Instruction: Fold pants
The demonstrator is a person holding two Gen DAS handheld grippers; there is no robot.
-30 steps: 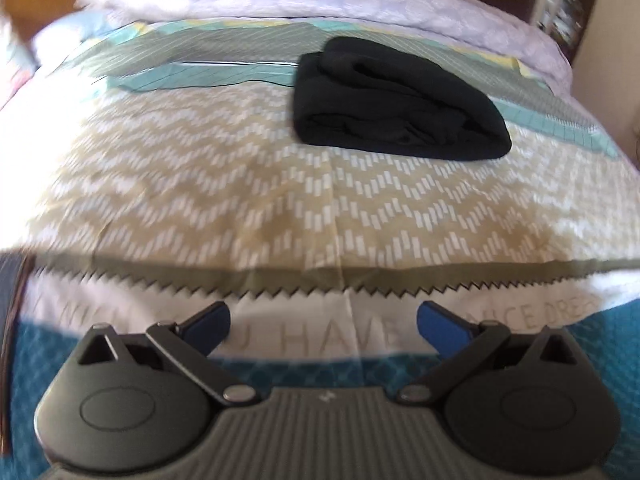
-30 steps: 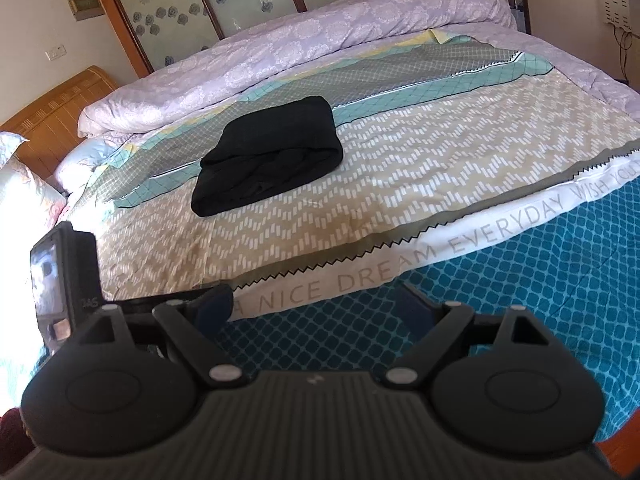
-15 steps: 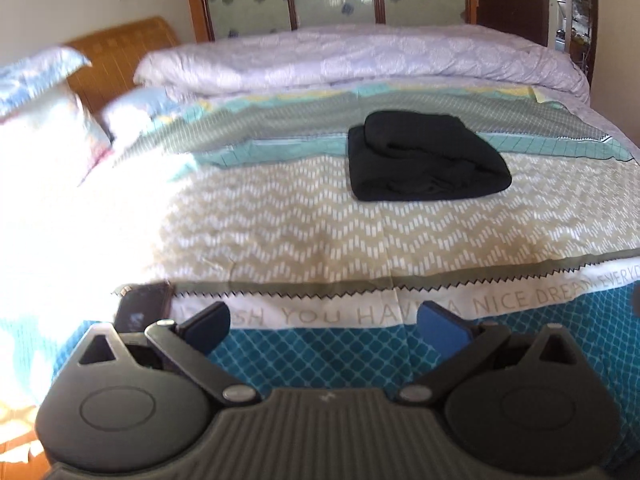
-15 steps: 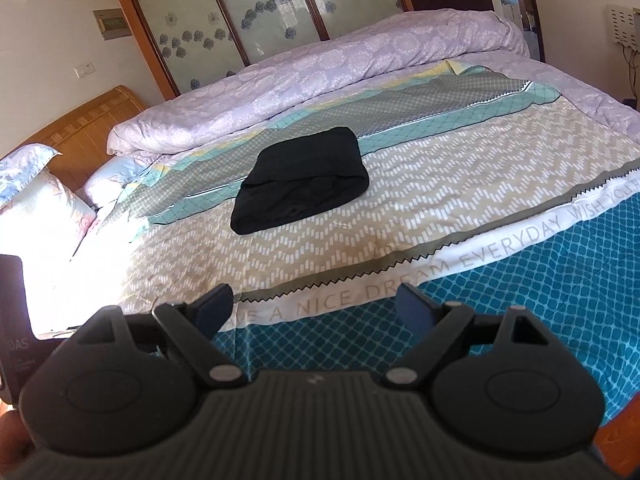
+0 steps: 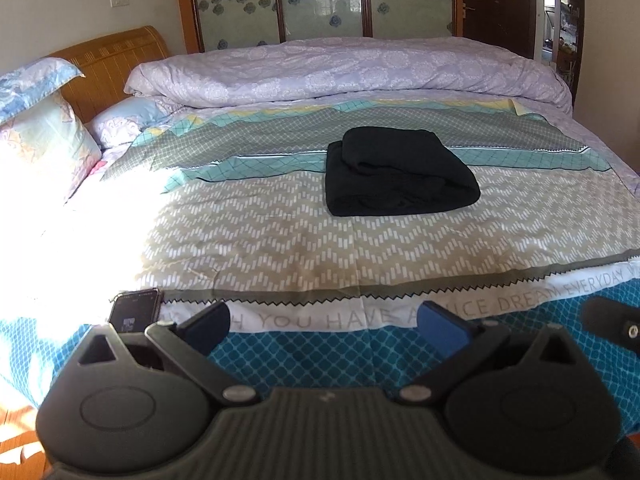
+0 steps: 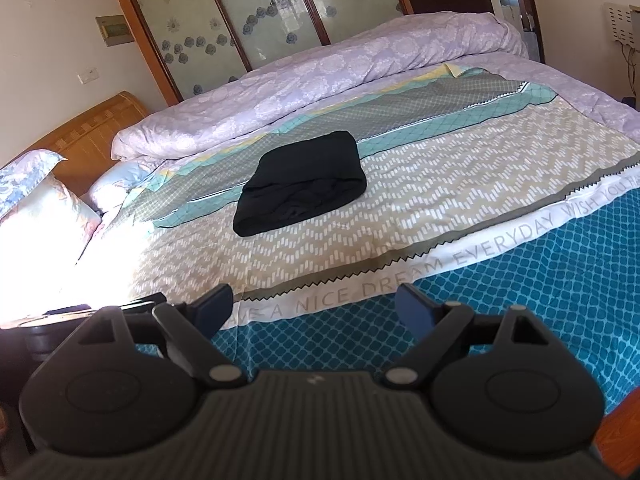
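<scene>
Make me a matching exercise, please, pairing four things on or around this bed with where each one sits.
Things:
1. black pants
2. lilac duvet
3. phone
4. pillow

Places:
A. rolled up along the far side of the bed
B. propped at the wooden headboard, in the sunlight
C. folded into a bundle in the middle of the bedspread
D. lying at the near edge of the bed, just ahead of the left gripper

Pairs: 1-C, 2-A, 3-D, 4-B
</scene>
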